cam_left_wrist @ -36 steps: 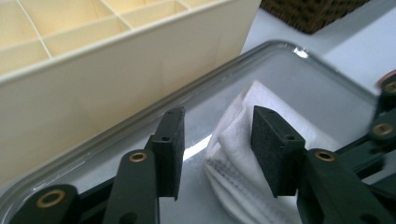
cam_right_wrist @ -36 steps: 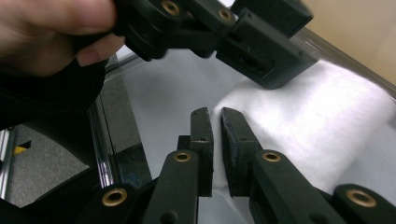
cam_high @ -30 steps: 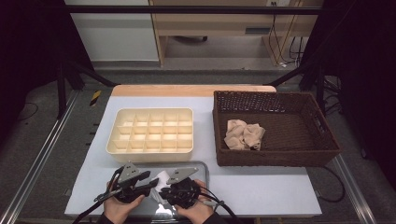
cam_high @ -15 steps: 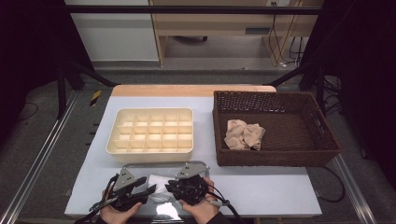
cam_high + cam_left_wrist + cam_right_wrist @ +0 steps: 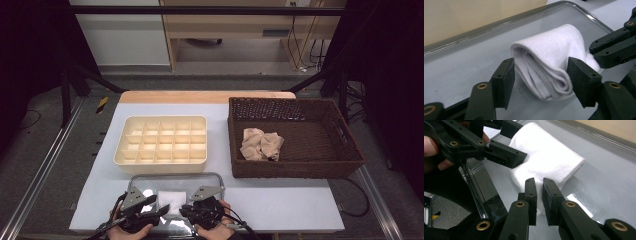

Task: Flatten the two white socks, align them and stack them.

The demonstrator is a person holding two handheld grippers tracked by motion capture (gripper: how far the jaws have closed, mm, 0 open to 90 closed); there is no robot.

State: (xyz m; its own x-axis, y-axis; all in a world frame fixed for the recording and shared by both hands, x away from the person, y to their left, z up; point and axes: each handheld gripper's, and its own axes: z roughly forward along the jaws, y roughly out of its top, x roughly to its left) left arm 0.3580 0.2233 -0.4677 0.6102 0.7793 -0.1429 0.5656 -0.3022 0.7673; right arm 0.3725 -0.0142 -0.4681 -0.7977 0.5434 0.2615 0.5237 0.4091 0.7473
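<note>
A folded white cloth (image 5: 171,198) lies in a shallow clear tray (image 5: 175,175) at the table's near edge. My left gripper (image 5: 541,80) is open, its two pads straddling the cloth's folded end (image 5: 549,65), one on each side. My right gripper (image 5: 540,192) comes from the opposite side, its jaws nearly together and pinching a corner of the cloth (image 5: 549,157). In the high view the left gripper (image 5: 159,210) and right gripper (image 5: 185,210) face each other just in front of the cloth.
A cream divided organizer box (image 5: 161,145) stands just behind the tray. A brown wicker basket (image 5: 345,145) holding a crumpled beige cloth (image 5: 261,144) sits at the right. The tray's raised rim (image 5: 474,32) runs behind the cloth.
Both hands have drawn slightly back toward the near edge, and the white cloth now shows between the two grippers on the tray.
</note>
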